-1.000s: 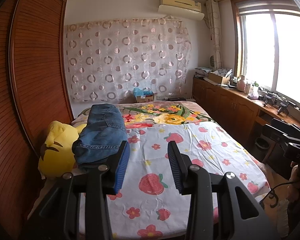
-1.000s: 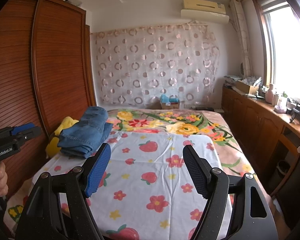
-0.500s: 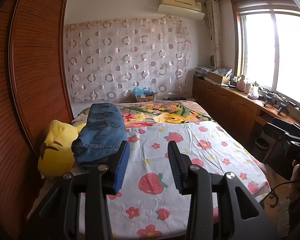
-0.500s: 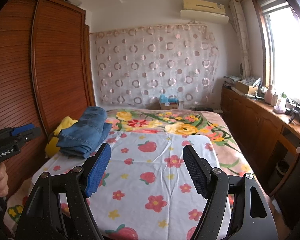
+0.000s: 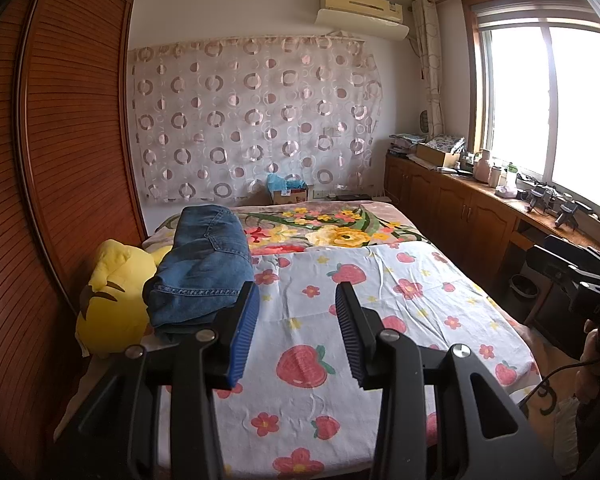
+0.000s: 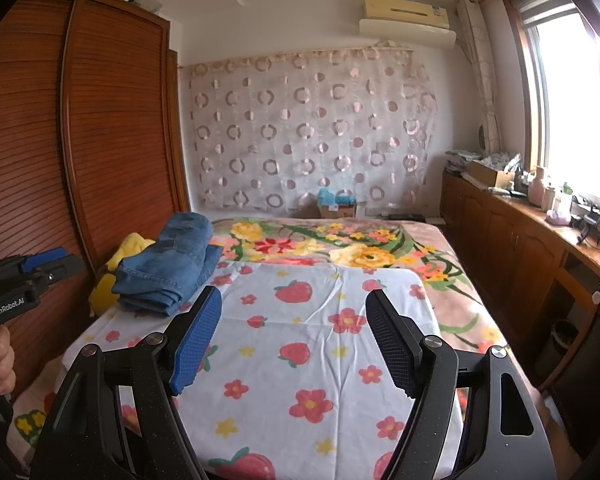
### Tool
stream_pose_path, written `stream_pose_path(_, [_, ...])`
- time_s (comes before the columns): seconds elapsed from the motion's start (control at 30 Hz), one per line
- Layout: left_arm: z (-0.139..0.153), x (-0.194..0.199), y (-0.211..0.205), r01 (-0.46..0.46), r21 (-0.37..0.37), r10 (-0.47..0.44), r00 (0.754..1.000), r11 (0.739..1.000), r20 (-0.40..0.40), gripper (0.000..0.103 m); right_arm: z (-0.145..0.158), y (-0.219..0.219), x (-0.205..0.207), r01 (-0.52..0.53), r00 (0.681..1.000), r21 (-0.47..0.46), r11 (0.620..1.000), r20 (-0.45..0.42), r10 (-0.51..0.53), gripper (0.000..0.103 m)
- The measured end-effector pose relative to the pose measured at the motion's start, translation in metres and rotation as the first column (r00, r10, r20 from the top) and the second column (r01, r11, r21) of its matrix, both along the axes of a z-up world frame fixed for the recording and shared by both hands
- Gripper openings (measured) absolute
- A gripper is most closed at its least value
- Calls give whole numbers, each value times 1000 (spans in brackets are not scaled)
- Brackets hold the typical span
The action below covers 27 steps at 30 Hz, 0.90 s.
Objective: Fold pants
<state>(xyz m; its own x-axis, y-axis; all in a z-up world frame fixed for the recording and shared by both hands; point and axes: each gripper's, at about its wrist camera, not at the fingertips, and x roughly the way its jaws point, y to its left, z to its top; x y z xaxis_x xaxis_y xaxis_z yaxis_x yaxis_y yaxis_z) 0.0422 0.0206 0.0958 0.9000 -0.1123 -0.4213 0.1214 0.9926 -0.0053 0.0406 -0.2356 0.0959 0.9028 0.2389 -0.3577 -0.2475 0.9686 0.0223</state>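
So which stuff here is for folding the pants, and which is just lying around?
For the job:
- jeans, in a folded heap
- strawberry sheet
- left gripper, empty
- right gripper, empty

Just lying about:
- yellow plush toy beside the jeans
- cardboard box
- bottles on the window counter

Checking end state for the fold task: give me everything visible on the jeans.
The jeans are blue denim, already folded into a thick, layered bundle with stitched seams and a hem showing at the near end. They lie at the left edge of the bed, partly on the strawberry-print sheet, and seem to lean against the yellow plush toy beside them. Neither claw touches them; both are open and empty.
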Motion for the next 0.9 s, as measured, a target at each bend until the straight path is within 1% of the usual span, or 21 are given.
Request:
stream_pose_path(0.33, [1, -1, 0, 1, -2, -1, 1000, 1000, 0, 39, 0, -1, 0, -1, 1000, -1, 1000, -1, 1, 76])
stream_pose_path(0.53, [1, -1, 0, -1, -2, 1, 1000, 1000, -2, 39, -2, -16, -4, 8, 1000, 0, 1000, -4, -8, 76])
stream_pose_path(0.9, [1, -2, -2, -1, -3, 1, 1000, 1000, -3, 39, -2, -18, -4, 6, 1000, -3, 1000, -3, -6, 76])
